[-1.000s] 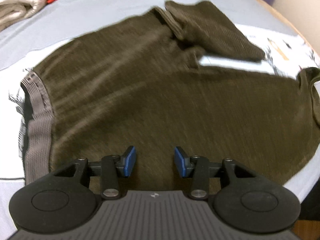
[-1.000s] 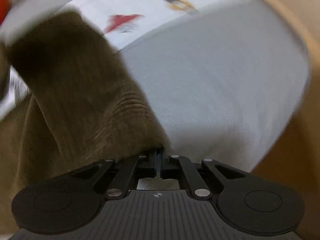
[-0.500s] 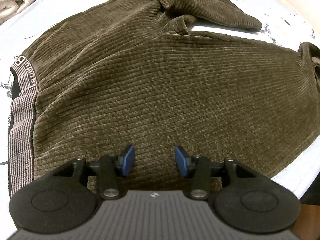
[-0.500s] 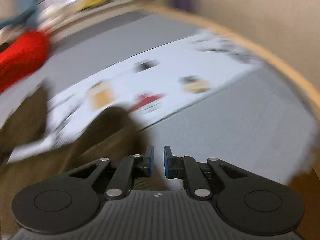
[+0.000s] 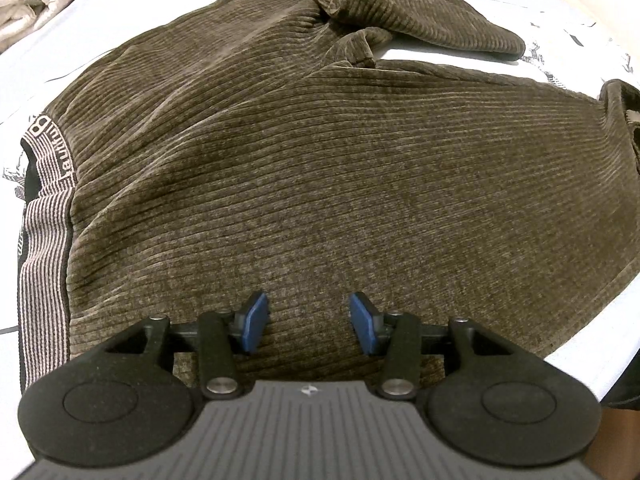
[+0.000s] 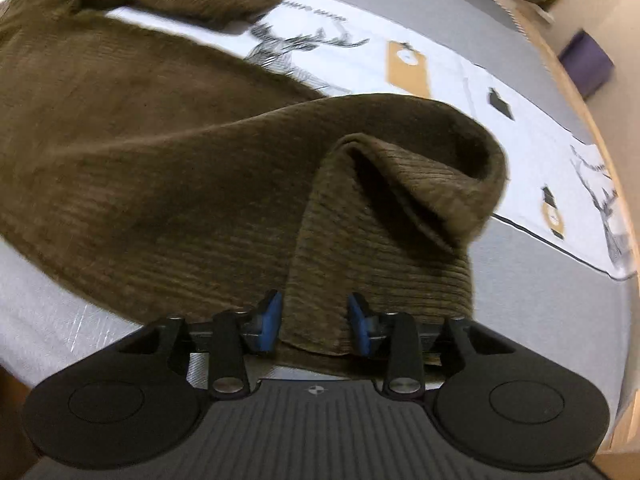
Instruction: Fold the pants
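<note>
I see the brown corduroy pants (image 5: 320, 160) spread on the bed sheet (image 6: 540, 280). My left gripper (image 5: 307, 322) hovers wide apart above them; my right gripper (image 6: 314, 322) gapes around a folded-over leg end, seemingly without pinching.

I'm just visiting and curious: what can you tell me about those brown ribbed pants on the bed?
The brown ribbed pants look like soft corduroy, spread mostly flat on a pale printed bedsheet. A grey striped waistband with lettering runs down the left edge. One leg end is folded back and stands rumpled; the other lies bent farther off. Both grippers, left and right, are open just above the cloth, gripping nothing.
</note>
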Demonstrator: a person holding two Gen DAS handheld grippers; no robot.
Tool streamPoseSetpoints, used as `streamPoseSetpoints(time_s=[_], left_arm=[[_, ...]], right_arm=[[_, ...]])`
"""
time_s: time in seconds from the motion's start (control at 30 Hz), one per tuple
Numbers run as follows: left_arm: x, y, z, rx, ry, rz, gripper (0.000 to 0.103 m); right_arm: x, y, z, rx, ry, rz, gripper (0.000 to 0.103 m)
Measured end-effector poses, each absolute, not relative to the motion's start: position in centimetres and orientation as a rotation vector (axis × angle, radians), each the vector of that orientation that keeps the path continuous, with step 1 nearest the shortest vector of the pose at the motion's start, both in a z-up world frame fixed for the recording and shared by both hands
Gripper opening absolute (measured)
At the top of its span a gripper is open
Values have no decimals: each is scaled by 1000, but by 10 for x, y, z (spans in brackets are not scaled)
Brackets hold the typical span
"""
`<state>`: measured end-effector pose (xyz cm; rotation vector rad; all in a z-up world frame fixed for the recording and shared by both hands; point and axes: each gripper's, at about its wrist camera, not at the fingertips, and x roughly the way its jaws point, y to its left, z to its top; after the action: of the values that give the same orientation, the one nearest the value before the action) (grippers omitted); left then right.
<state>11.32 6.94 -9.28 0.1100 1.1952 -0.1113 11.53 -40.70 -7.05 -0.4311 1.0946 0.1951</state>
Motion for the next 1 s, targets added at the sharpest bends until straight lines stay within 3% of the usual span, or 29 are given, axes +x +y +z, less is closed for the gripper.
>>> streamPoseSetpoints(time_s=[0.03, 0.2, 0.33, 0.53, 0.67, 0.7, 0.8, 1.0], left_arm=[[113, 69, -93, 110, 1195, -110, 52], [113, 69, -93, 108, 1192, -110, 52], [112, 69, -93, 108, 1190, -112, 52], [113, 70, -93, 106, 1193, -112, 52], [113, 68, -92, 104, 1196, -107, 53], [113, 68, -92, 103, 1197, -108, 53], [113, 70, -92, 96, 1195, -108, 54], [115, 99, -65, -29, 1123, -61, 55]], right_arm=[[117, -413, -68, -391, 1096, 186, 9], [124, -464, -28, -124, 1005, 76, 6], [111, -565, 11, 268, 840, -287, 5], [77, -659, -13, 520, 856, -683, 0], [72, -671, -27, 654, 869, -673, 4], [72, -669, -28, 653, 879, -662, 9], [82, -655, -32, 626, 946, -631, 53], [94, -644, -55, 677, 1043, -662, 52]])
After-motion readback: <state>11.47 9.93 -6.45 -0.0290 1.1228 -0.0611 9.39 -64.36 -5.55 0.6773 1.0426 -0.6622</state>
